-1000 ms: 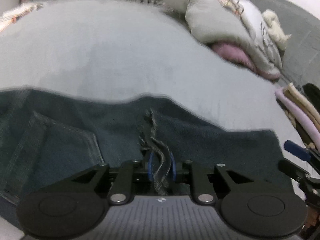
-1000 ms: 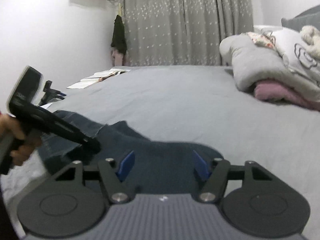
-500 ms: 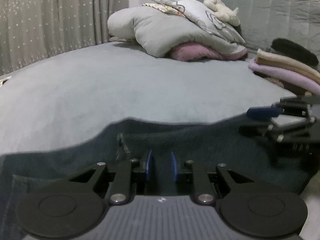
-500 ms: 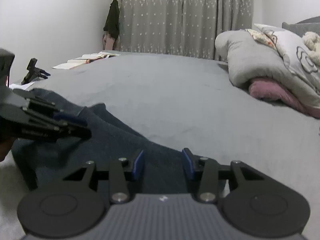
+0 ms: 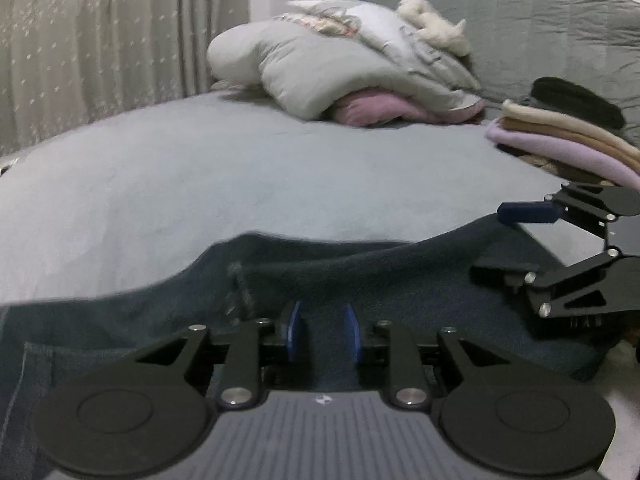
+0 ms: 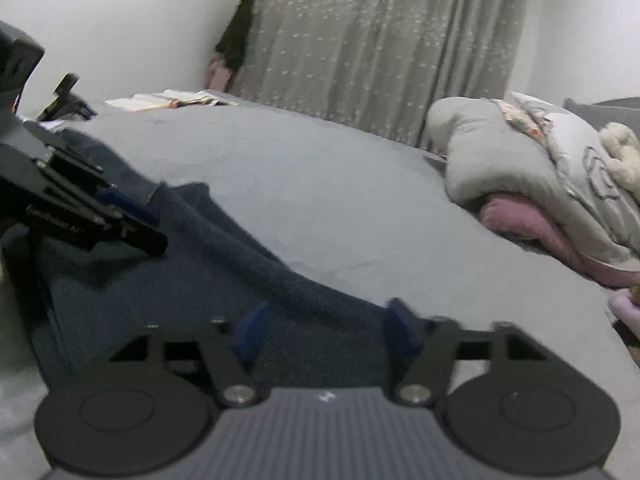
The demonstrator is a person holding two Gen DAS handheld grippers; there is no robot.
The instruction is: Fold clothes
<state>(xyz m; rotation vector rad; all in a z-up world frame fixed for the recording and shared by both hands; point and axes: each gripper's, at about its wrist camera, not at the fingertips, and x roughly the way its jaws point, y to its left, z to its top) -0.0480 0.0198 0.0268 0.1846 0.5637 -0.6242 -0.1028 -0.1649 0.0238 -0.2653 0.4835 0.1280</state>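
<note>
Left hand-held gripper [image 5: 320,334]: blue pads parted by a moderate gap, dark denim visible between them; whether they pinch the fabric or merely sit over it cannot be told from either view; a frayed seam edge [image 5: 240,288] lies just left of the pads. Jeans [image 5: 360,280]: dark blue, spread flat at the near edge of the grey bed [image 5: 240,184], upper edge running as a wavy line across the left wrist view.

Right hand-held gripper [image 6: 326,330]: released, blue pads set wide apart, hovering low over the jeans [image 6: 240,280]; nothing between the pads but the cloth beneath; contact not determinable.

Left wrist view only: right hand-held gripper [image 5: 516,240] seen side-on at far right, one blue pad at the jeans' raised edge, the other finger lower, over the fabric; a stack of folded clothes [image 5: 568,140], beige over lilac, beyond it; grey headboard [image 5: 520,20].

Right wrist view only: left hand-held gripper [image 6: 140,224] at far left over the denim; papers [image 6: 160,100] at the bed's far side; a dark garment [image 6: 236,40] hanging beside the curtain [image 6: 380,40].

Both views: heaped grey duvet [image 5: 340,64] over a pink item [image 5: 372,108].
</note>
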